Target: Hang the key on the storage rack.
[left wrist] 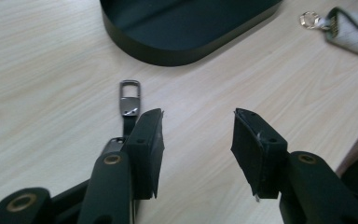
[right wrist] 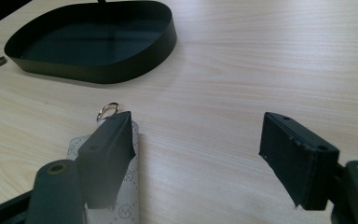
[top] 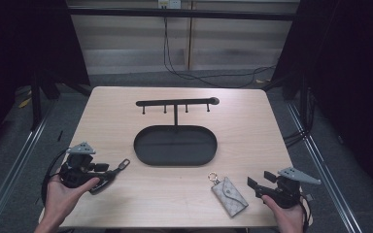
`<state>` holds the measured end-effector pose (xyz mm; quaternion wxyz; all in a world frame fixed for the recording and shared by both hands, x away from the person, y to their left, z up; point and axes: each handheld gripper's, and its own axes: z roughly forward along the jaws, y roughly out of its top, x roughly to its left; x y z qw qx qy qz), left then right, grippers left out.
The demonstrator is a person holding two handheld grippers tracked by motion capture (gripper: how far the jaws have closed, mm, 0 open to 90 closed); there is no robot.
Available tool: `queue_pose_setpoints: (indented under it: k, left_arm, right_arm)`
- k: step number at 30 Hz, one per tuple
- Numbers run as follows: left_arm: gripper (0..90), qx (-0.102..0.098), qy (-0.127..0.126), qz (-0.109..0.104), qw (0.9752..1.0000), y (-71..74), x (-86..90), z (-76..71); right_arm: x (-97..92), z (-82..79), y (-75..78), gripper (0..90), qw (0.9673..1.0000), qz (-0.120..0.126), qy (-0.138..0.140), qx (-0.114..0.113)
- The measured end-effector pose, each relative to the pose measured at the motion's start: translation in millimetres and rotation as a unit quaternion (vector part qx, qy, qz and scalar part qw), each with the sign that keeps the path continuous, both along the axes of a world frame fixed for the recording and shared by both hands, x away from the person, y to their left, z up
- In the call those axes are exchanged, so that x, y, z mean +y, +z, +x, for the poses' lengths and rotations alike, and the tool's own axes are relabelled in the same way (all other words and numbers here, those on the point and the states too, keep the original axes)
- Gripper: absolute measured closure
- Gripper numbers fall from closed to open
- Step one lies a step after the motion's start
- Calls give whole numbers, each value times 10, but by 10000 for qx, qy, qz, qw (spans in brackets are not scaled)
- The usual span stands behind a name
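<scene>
Pale wood-grain table (top: 126, 104) fills the scene, with dark floor and black curtains around it. At the near edge, both hands rest low with the tools ready.

Near right, the right gripper (top: 257, 184) has its jaws spread wide and holds nothing. Just left of it lies the key pouch (top: 229, 195), a patterned fabric case flat on the wood, its metal ring (top: 213, 176) pointing toward the tray. In the right gripper view one jaw hangs over the pouch body (right wrist: 128, 186) while the other stands over bare wood, so the tool should shift left until the pouch sits between the jaws, then close near the ring end so that the ring hangs free.

Near left, the left gripper (top: 108, 174) also stands wide and empty. The key fob (left wrist: 129, 100), a dark strap with a metal clasp, lies on the table beside the left jaw, partly under it. Centre over the strap before closing.

Farther off, mid-table, sits the black oval tray (top: 141, 145), and behind it rises the hook rack (top: 175, 103), a crossbar on a post with four short pegs hanging down. Judging from this layout, the likely step is to lift each piece by its loop and hang it on a peg; a grip low on the body keeps the loop open for the peg.
</scene>
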<state>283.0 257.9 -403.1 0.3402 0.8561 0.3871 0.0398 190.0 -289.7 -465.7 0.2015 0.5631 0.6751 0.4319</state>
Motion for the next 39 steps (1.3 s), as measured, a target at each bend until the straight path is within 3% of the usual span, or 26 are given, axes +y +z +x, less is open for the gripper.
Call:
queue_pose_setpoints:
  k: [2, 15, 27, 32, 34, 39]
  left_arm:
    - [576, 54, -2, 196, 9998, -6, -37, 85]
    - [602, 327, -188, 679, 9970, -64, -153, 379]
    - [642, 631, -20, 967, 9933, -188, -213, 574]
    - [643, 744, -100, 1127, 9908, -255, -215, 654]
    - [644, 742, -262, 1363, 9875, -284, -266, 694]
    - [658, 909, -395, 1473, 9841, -330, -324, 772]
  right_arm:
    - [3, 2, -1, 257, 10000, -9, 16, 18]
    - [5, 20, -16, 255, 9999, 1, 66, 94]
    - [7, 30, -24, 255, 9999, 2, 94, 132]
    - [5, 35, -29, 255, 9998, 12, 98, 160]
    - [4, 39, -31, 255, 9998, 27, 108, 183]
    - [2, 46, -35, 255, 9997, 37, 136, 210]
